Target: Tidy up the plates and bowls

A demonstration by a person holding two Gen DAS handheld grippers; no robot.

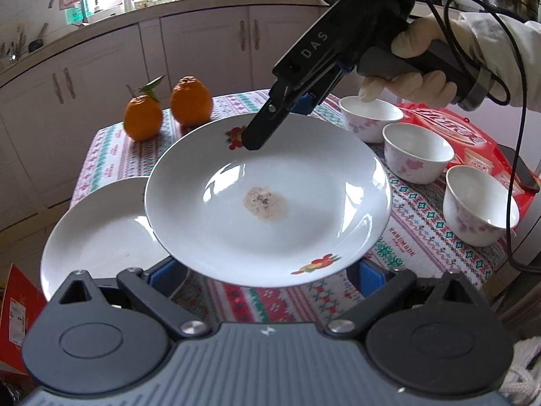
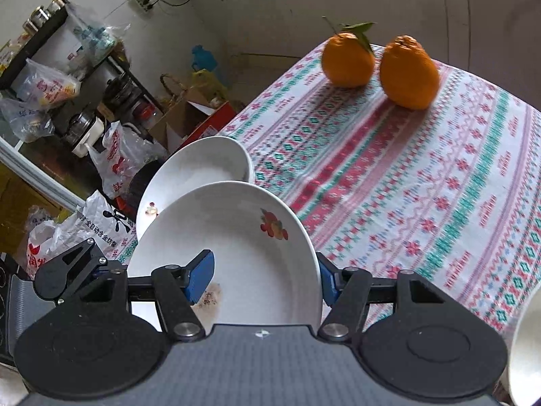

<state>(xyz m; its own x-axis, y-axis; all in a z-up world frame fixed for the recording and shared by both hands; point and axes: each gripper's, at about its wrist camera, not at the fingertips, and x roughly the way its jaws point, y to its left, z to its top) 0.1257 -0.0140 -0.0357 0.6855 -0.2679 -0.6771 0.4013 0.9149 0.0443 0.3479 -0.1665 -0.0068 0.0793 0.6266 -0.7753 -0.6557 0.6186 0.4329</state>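
Observation:
A white plate with fruit decals and a brown stain in its middle hangs above the table. My right gripper is shut on its far rim, one blue pad on the inner face and the other behind the rim. My left gripper has its fingers spread wide under the near rim, tips hidden. A second white plate lies at the table's corner, overhanging the edge. Three white flowered bowls stand in a row on the right.
Two oranges sit at the far side of the patterned tablecloth. A red package lies behind the bowls. Bags and boxes crowd the floor beyond the table's edge.

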